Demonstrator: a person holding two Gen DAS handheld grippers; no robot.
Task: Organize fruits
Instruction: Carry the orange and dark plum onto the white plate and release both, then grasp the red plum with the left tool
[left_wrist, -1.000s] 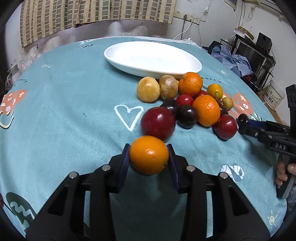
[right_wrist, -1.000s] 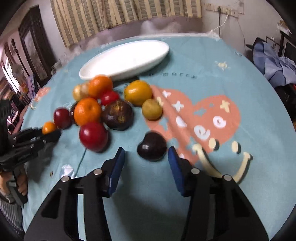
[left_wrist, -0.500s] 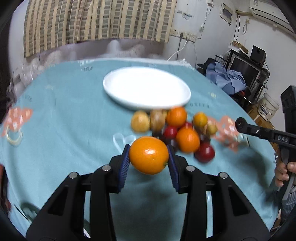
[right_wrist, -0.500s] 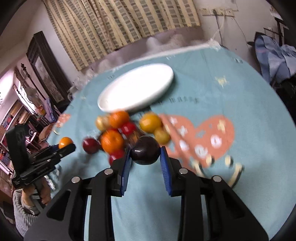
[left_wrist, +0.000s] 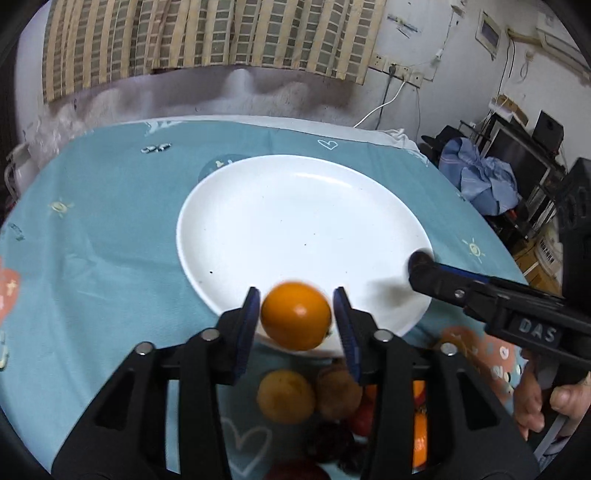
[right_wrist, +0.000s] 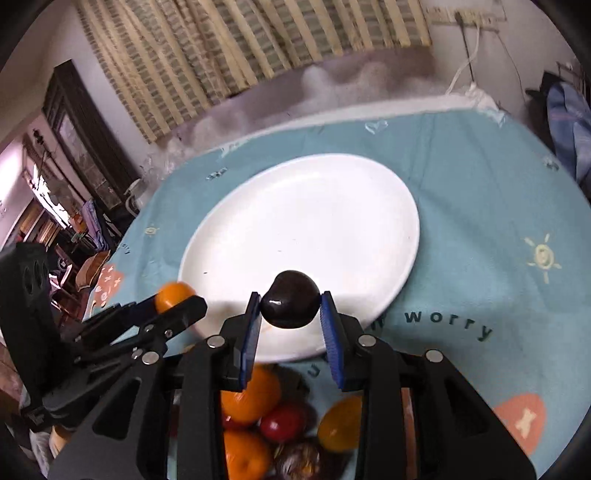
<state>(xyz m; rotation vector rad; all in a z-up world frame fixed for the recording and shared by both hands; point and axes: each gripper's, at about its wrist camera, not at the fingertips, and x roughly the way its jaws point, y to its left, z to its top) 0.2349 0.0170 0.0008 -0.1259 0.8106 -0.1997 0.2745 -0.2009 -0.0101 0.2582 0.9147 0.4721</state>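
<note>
Left wrist view: a white oval plate (left_wrist: 295, 221) lies on a teal cloth-covered surface (left_wrist: 110, 229) and holds no fruit. The left tool (left_wrist: 295, 314) hangs over the plate's near rim, its jaws opening, with an orange (left_wrist: 295, 315) between the blue pads (left_wrist: 249, 325); a slim gap shows on each side, so the pads no longer press it. At the right, the right tool (left_wrist: 421, 264) reaches over the plate's right rim, held by a hand (left_wrist: 532, 398). Loose fruit (left_wrist: 286, 397) lies on the surface nearer than the plate.

Right wrist view: the same plate (right_wrist: 306, 221) is bare. The right tool (right_wrist: 290, 304), its jaws opening, is still pinching a dark plum (right_wrist: 290, 302) over the near rim. At the left, the left tool (right_wrist: 173, 299) carries the orange (right_wrist: 173, 295). More oranges and red fruit (right_wrist: 251, 395) sit below, off the plate.
</note>
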